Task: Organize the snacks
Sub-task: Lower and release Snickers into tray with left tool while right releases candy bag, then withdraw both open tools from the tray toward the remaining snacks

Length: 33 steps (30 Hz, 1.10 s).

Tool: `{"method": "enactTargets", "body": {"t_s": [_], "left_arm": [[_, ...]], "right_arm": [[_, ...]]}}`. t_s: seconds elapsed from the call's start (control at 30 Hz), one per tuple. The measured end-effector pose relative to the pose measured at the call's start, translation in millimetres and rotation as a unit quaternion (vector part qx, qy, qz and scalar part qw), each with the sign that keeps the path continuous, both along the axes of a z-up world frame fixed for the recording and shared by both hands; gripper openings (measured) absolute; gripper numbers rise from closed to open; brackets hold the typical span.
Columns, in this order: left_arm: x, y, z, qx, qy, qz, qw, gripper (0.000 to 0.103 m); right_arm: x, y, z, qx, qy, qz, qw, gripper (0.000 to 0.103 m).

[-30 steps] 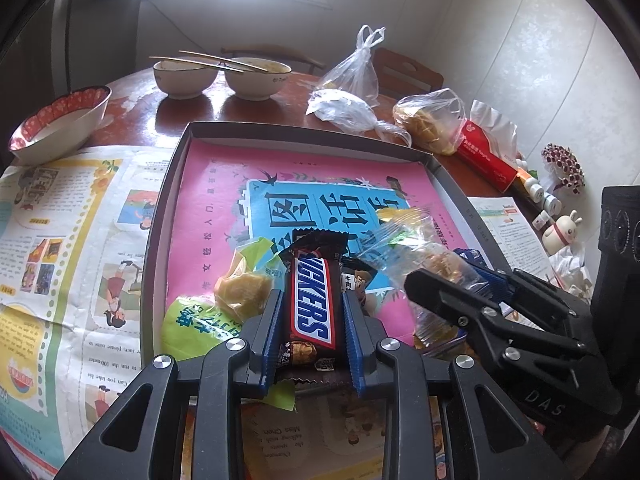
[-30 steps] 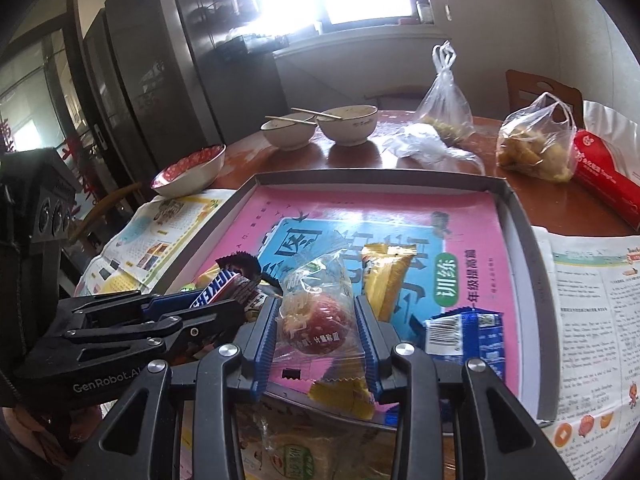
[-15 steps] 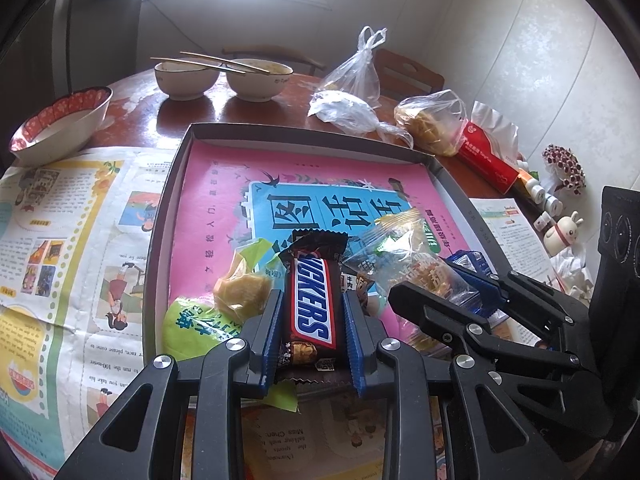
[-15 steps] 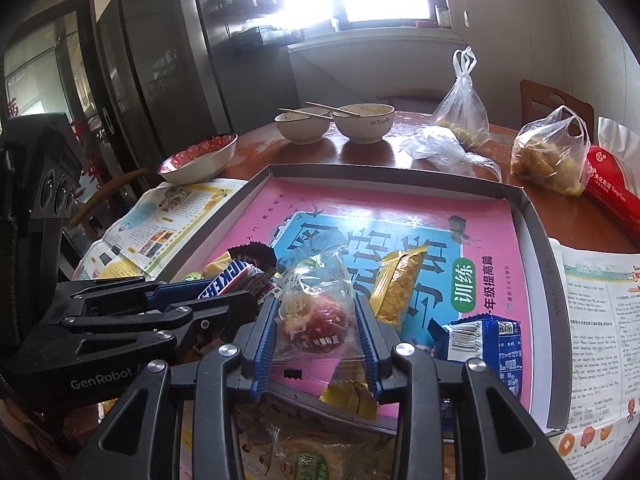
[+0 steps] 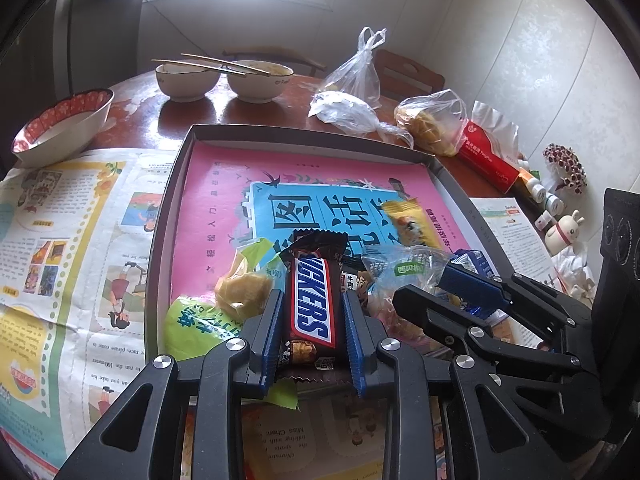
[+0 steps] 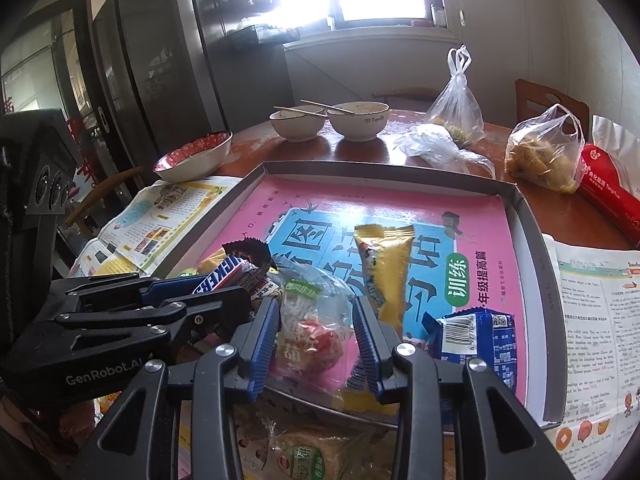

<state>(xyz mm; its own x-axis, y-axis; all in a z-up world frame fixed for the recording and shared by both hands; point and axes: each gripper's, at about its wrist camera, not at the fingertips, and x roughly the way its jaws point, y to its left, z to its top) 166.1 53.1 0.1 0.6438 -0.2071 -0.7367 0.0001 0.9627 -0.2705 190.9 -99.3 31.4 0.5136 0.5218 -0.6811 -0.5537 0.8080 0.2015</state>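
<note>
Grey tray (image 5: 172, 196) with a pink-and-blue printed liner is the landmark — snacks bunch at its near edge. Left gripper (image 5: 312, 336) is clamped on the Snickers (image 5: 314, 304), bar lengthwise between the blue pads, over the tray's near rim. Right gripper (image 6: 316, 344) pinches a clear packet (image 6: 310, 320) with red and pale contents, just right of the Snickers. Yellow pack (image 6: 386, 268) lies on the liner just beyond the right gripper, blue pack (image 6: 476, 336) near the tray's right wall. Green pack (image 5: 200, 324) and a yellow lump (image 5: 240, 292) sit left of the Snickers. Bowls (image 5: 224, 80) stand beyond the tray's far edge.
</note>
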Motion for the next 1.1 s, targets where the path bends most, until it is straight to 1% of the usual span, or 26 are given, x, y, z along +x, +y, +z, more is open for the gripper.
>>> {"method": "enactTargets", "body": {"t_s": [0.33,0.4,0.57,0.8,0.93,1.1], "left_arm": [[-4.1,-0.2,3.8,0.005,-0.004,0.002,1.0,0.031],[-4.8,0.3,5.1,0.004,-0.005,0.003,1.0,0.032],[-7.2,0.5,8.4,0.008,-0.009,0.006,0.9999,0.041],[-10.0,2.1,11.8,0.011,-0.013,0.01,0.9998,0.044],[-13.4,3.6,15.9,0.013,-0.02,0.013,0.9996,0.048],[-16.0,3.8,19.6,0.016,-0.023,0.016,0.9995,0.051]], "right_arm": [[-4.2,-5.0,2.8,0.002,-0.003,-0.004,1.0,0.039],[-4.7,-6.4,3.4,0.003,-0.004,-0.006,1.0,0.039],[-5.7,-9.3,5.7,0.006,-0.005,-0.01,1.0,0.043],[-8.7,-12.5,8.1,0.007,-0.008,-0.015,1.0,0.044],[-9.7,-16.7,10.6,0.012,-0.009,-0.019,1.0,0.047],[-10.4,-20.9,13.5,0.016,-0.01,-0.024,1.0,0.049]]}}
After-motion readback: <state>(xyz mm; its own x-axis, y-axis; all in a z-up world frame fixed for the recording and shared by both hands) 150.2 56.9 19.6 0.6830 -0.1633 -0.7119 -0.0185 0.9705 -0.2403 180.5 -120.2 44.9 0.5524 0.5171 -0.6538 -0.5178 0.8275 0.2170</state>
